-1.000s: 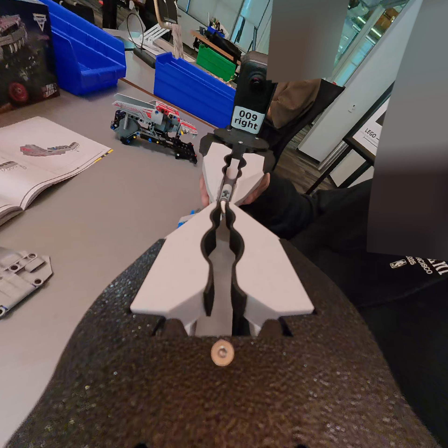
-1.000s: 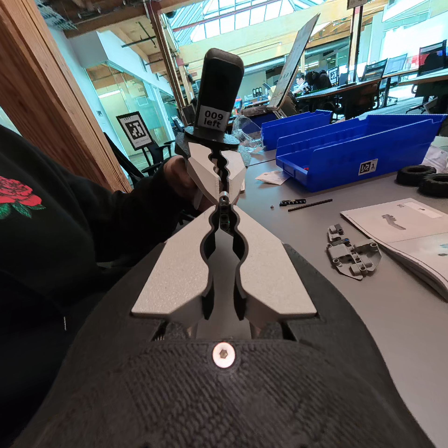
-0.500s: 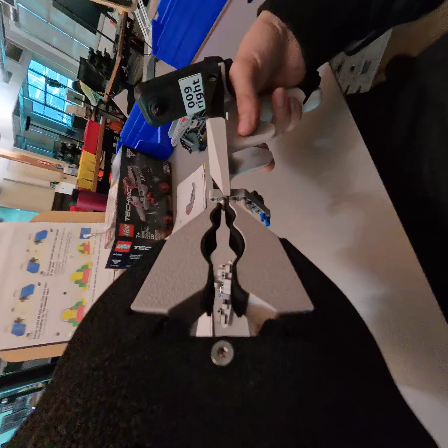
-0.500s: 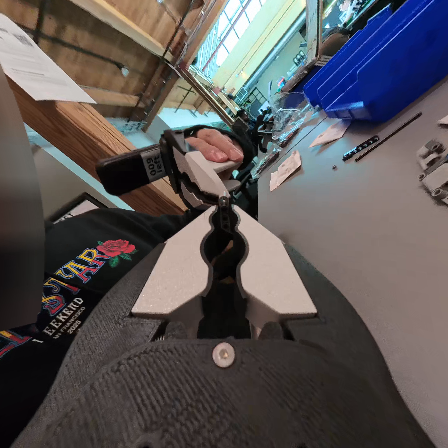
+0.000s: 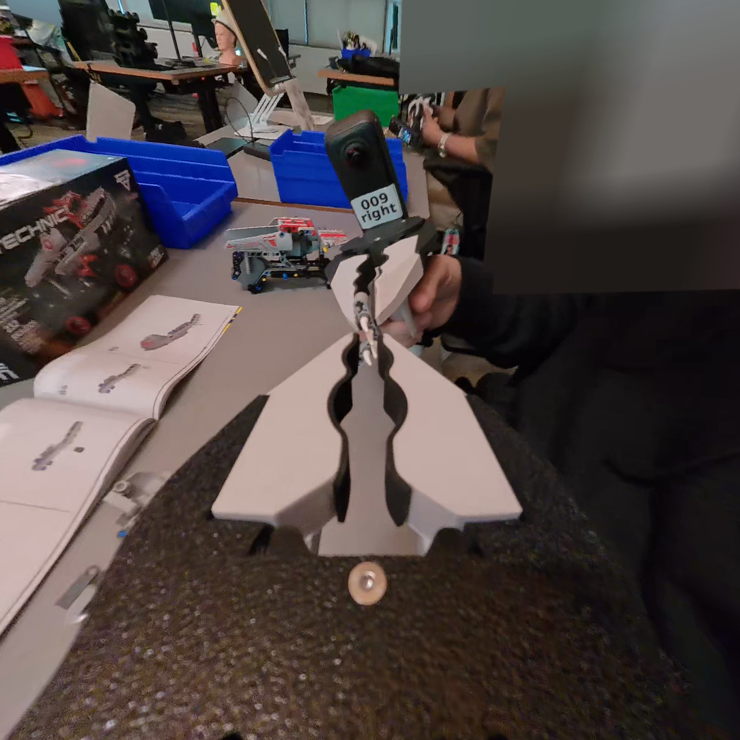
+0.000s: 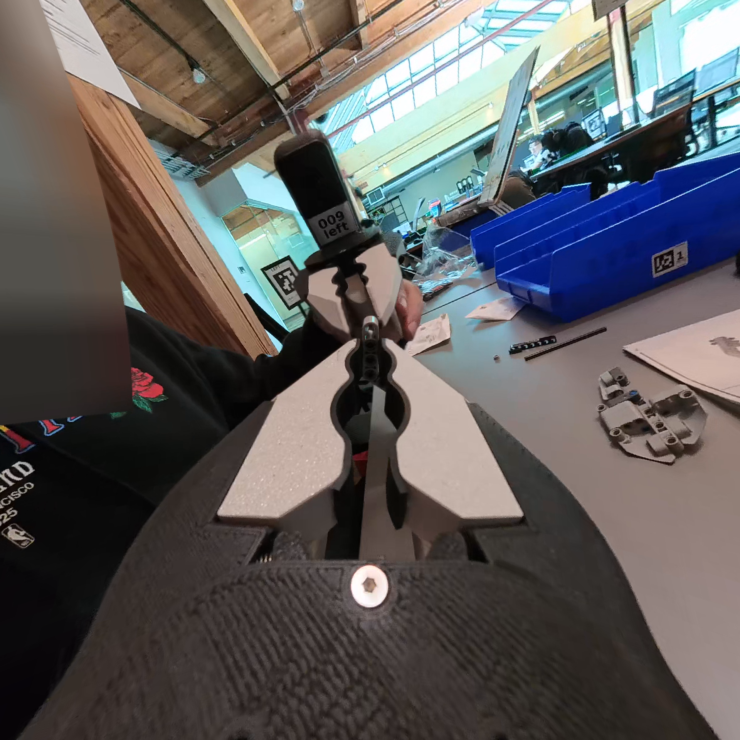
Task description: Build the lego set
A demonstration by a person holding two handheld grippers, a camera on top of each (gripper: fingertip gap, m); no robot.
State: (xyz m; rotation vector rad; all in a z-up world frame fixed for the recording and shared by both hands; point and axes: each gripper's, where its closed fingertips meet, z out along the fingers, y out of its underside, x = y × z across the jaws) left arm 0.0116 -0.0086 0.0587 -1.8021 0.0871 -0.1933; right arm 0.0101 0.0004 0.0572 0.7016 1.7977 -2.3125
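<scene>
At the far left of your left wrist view the dark Lego set box [image 5: 68, 244] stood on the grey table [image 5: 280, 320], with the open instruction booklet [image 5: 120, 372] in front of it and blue bins [image 5: 180, 192] behind. Right of the booklet, near mid-frame, sat the partly built Lego vehicle [image 5: 280, 252]. At centre your left gripper [image 5: 366, 344] faced your right gripper [image 5: 366, 316] tip to tip; its jaws were nearly together at the tips, where a small pale piece [image 5: 366, 340] sat, though I could not tell which gripper gripped that end. In the right wrist view, the right gripper's jaws were closed on a dark studded beam [image 6: 370, 356] at frame centre. To the right, a grey Lego panel assembly [image 6: 652, 420] lay flat on the table.
</scene>
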